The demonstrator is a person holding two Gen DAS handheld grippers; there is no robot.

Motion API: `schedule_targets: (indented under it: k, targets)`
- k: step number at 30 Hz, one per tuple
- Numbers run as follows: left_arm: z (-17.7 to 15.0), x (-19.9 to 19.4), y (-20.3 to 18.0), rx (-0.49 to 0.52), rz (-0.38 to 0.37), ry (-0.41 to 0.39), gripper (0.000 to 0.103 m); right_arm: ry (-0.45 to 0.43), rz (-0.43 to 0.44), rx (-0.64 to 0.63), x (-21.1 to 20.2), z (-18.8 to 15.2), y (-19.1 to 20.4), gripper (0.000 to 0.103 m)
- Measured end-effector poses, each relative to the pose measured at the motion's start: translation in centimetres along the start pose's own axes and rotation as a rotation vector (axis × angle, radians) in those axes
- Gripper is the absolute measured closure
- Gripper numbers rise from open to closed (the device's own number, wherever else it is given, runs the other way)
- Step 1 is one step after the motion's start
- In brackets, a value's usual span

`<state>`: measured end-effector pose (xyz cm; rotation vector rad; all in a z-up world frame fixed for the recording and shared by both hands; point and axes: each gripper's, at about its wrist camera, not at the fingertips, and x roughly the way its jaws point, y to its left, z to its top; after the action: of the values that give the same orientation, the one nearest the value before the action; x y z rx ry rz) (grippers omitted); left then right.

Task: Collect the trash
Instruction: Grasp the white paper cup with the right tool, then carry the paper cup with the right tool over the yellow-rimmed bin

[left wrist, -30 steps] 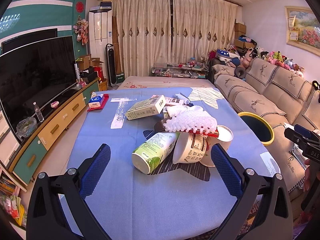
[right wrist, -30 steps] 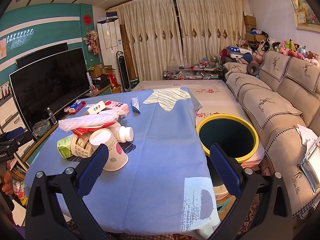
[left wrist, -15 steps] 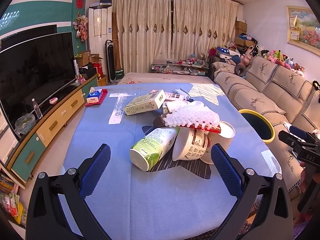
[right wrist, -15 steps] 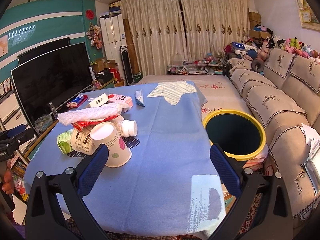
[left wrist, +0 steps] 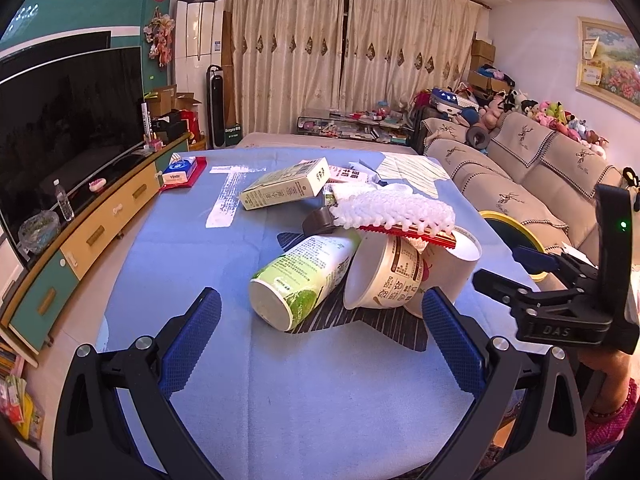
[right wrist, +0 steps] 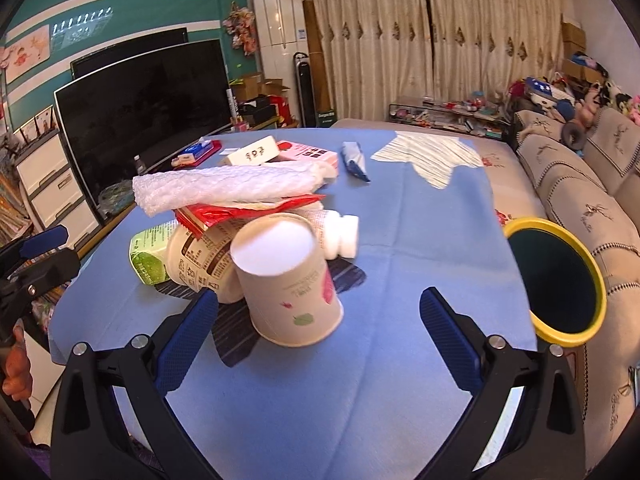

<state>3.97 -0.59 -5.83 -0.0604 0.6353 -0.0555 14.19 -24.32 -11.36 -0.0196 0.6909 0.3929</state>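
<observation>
Both grippers have come closer to the trash pile on the blue table [right wrist: 400,240], the right gripper [right wrist: 316,330] wide around the paper cup [right wrist: 288,280], the left gripper [left wrist: 320,332] wide before the green cup [left wrist: 304,280], so a first grasp seems near and the yellow bin [right wrist: 560,280] waits beside.

The left wrist camera looks along its hand-held gripper [left wrist: 320,336] from the near edge of the blue-clothed counter [left wrist: 280,400], facing the curtains, close to the heap of trash. The right wrist camera sits further right, angled toward the black television [right wrist: 140,120], close above the white paper cup [right wrist: 288,280]. Both share the heap, the white foam sheet [left wrist: 394,210] [right wrist: 224,192] and the yellow-rimmed bin [left wrist: 508,226] [right wrist: 560,280].
</observation>
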Motion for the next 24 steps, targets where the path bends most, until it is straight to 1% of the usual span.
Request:
schedule_targets:
  k: [2,6,11,12,13,14,20,24]
  targets:
    - [-0.1,0.3,0.3,-0.006,0.003,0.003,0.004,0.018,-0.005,-0.006,1.1,0.4,0.4,0.008]
    - [-0.4,1.0,0.7,-0.015,0.005,0.012,0.004,0.039,-0.009,-0.001,2.8,0.9,0.7,0.015]
    - [-0.7,1.6,0.9,-0.009,0.013,0.013,0.004,0.047,0.000,-0.001,3.9,1.3,0.9,0.018]
    - [-0.7,1.7,1.0,-0.009,0.013,0.013,0.004,0.047,0.001,-0.001,3.9,1.2,0.8,0.027]
    - [-0.7,1.7,1.0,-0.010,0.011,0.014,0.004,0.051,0.007,-0.001,4.0,1.3,0.8,0.034]
    - [-0.8,1.8,1.0,-0.011,0.010,0.015,0.004,0.056,0.012,0.003,4.0,1.3,0.8,0.045]
    - [-1.1,2.5,1.3,-0.024,-0.001,0.029,0.004,0.072,0.016,0.007,3.6,1.0,0.0,0.046]
    - [-1.2,3.0,1.2,-0.027,-0.011,0.039,0.004,0.095,0.060,0.017,2.3,0.6,-0.7,0.046]
